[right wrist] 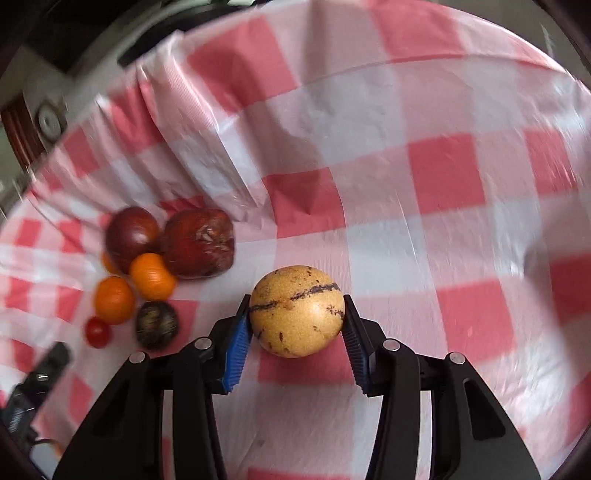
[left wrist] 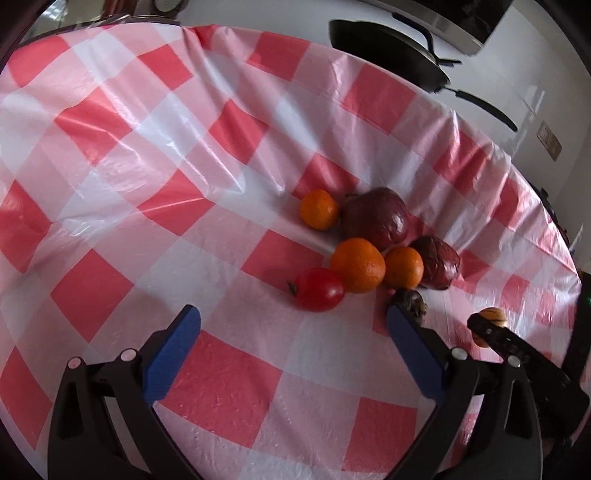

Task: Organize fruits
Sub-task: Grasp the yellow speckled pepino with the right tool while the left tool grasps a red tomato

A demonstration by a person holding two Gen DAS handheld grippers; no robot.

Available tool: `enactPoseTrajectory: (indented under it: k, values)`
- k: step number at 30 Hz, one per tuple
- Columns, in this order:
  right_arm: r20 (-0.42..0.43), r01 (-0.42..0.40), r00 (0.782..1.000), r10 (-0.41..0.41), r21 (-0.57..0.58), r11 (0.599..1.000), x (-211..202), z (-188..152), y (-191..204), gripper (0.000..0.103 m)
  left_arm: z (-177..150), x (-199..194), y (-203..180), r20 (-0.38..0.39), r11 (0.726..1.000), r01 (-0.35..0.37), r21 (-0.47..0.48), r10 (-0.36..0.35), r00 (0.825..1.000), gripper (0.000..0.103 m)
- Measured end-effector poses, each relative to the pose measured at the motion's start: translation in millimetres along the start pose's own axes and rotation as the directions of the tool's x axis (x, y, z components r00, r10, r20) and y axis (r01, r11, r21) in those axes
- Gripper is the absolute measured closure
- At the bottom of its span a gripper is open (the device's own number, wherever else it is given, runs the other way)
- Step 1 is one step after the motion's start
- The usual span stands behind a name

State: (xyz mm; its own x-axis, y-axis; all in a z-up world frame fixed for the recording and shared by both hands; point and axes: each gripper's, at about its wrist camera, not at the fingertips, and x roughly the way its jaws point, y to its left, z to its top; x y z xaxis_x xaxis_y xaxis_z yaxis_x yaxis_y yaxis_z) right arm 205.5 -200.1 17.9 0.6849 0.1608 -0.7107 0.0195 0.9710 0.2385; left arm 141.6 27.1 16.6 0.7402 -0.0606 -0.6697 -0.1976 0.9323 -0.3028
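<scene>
Checked tablecloth (left wrist: 221,387); perhaps a stove (left wrist: 480,33) behind.

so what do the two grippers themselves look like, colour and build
The left gripper and right gripper look alike: matt black plastic frames with forked, triangular cut-out arms, small round silver pivot pins at the joints, and jaws lined with blue pads. On the right gripper the blue pads are visibly ribbed. No cables, markings or sleeves show on either.
</scene>
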Motion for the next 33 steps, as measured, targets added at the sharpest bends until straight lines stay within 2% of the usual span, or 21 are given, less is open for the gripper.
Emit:
enactPoseTrajectory:
  k: [4, 10, 11, 13, 15, 18, 21, 24, 25, 26, 27, 33]
  values:
    - [0.060, -0.090, 0.995, 0.086, 0.081, 0.993, -10.7, -5.7, -16.6, 0.057, 1.1, 4.7, -1.5, -0.035, 0.999, 0.017, 0.035, -0.015, 0.999, 0.002]
    - [0.071, -0.157, 0.986, 0.149, 0.137, 0.978, -17.3, -17.4, -33.8, 0.057, 8.1, 10.2, -7.4, -0.010, 0.986, -0.037, 0.161, 0.039, 0.999, 0.007]
    - [0.067, -0.165, 0.985, 0.157, 0.136, 0.977, -17.7, -18.9, -36.9, 0.057, 10.7, 13.4, -6.8, -0.019, 0.986, -0.029, 0.166, 0.033, 0.999, 0.009]
    - [0.059, -0.171, 0.985, 0.164, 0.135, 0.976, -16.9, -20.4, -42.0, 0.056, 16.2, 22.8, -6.4, -0.047, 0.982, -0.026, 0.185, 0.036, 0.998, 0.020]
    - [0.052, -0.173, 0.985, 0.167, 0.133, 0.976, -10.1, -7.7, -26.3, 0.056, 18.2, 29.1, -8.2, -0.073, 0.977, -0.019, 0.211, 0.035, 0.997, 0.027]
    - [0.051, -0.174, 0.984, 0.169, 0.135, 0.975, -8.9, -6.6, -26.3, 0.056, 18.0, 36.9, -18.7, -0.106, 0.958, 0.023, 0.287, 0.008, 0.994, 0.027]
    - [0.048, -0.174, 0.984, 0.169, 0.137, 0.975, -9.2, -7.3, -26.1, 0.056, 14.3, 45.0, -37.0, -0.117, 0.917, 0.026, 0.398, 0.023, 0.993, 0.027]
    - [0.047, -0.172, 0.985, 0.167, 0.137, 0.976, -9.1, -7.1, -25.4, 0.056, 11.0, 49.9, -42.8, -0.145, 0.901, 0.035, 0.432, 0.030, 0.989, 0.027]
    - [0.046, -0.171, 0.985, 0.166, 0.137, 0.976, -9.7, -7.0, -26.4, 0.056, 10.5, 50.9, -41.9, -0.154, 0.900, 0.044, 0.434, 0.026, 0.988, 0.030]
    - [0.044, -0.170, 0.985, 0.165, 0.136, 0.976, -9.4, -7.0, -25.8, 0.056, 10.2, 52.1, -41.4, -0.163, 0.899, 0.051, 0.436, 0.023, 0.986, 0.039]
    - [0.043, -0.169, 0.985, 0.164, 0.135, 0.976, -9.3, -7.1, -25.6, 0.056, 9.9, 53.9, -40.9, -0.169, 0.896, 0.048, 0.441, 0.030, 0.985, 0.043]
    - [0.044, -0.169, 0.985, 0.164, 0.136, 0.976, -9.5, -7.6, -25.8, 0.056, 8.9, 53.9, -35.2, -0.152, 0.897, 0.033, 0.441, 0.038, 0.988, 0.067]
